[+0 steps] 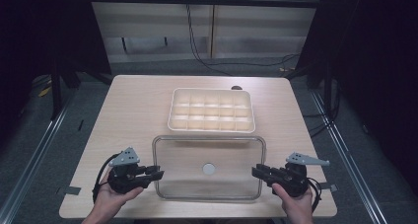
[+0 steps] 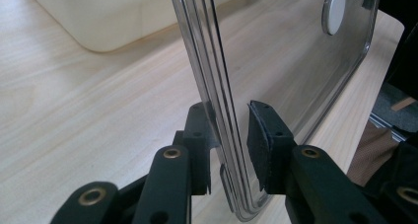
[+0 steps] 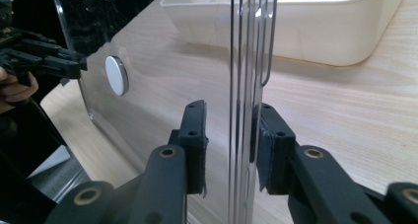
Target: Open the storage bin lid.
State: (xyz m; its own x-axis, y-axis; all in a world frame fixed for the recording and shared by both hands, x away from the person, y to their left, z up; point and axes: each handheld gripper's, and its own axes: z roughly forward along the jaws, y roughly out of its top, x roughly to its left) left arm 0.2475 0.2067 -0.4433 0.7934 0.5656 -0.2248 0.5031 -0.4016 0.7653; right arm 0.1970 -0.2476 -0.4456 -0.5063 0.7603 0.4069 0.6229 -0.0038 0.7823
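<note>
Clear lid (image 1: 209,155) pinched at opposite short edges by left gripper (image 1: 156,175) and right gripper (image 1: 256,172) jaws, near compartment tray (image 1: 212,129) on surface (image 1: 133,105).

I see a see-through lid (image 1: 209,169) with a little silver-white round knob (image 1: 209,168) in its middle. My left tool (image 1: 156,174) and right tool (image 1: 257,172) are black, each with a grey plate on top. The tray (image 1: 212,110) is cream. The desk (image 1: 133,110) is light wood with faint stripes.
</note>
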